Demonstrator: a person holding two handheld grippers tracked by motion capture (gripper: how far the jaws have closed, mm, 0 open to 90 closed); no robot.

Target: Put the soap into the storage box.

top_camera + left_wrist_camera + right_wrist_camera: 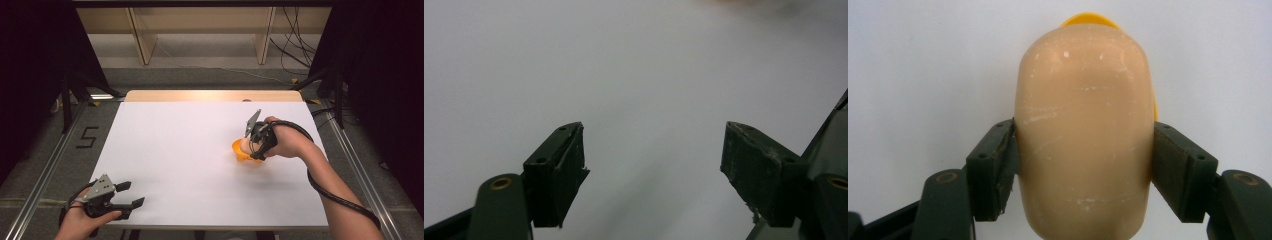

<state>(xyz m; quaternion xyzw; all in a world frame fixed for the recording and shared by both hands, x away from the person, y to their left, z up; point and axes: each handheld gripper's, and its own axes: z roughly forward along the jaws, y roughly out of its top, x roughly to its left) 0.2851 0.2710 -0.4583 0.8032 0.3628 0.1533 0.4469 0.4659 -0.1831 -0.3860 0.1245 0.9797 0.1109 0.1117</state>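
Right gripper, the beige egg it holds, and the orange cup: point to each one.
right gripper (1084, 150), right gripper view, midway between its fingertips
beige egg (1083, 115), right gripper view, middle of its shell
orange cup (240, 154), high view, its left side

A smooth, peach-coloured egg-shaped piece (1084, 135) with faint pale scratches stands roughly upright, its rounded sides pressed by the two pads of the right tool (1083, 165). Behind and beneath it sits a yellow-orange cup-like holder (245, 152), whose rim peeks out at twelve o'clock of the egg. Both lie at about three o'clock on the white bench (190, 150).
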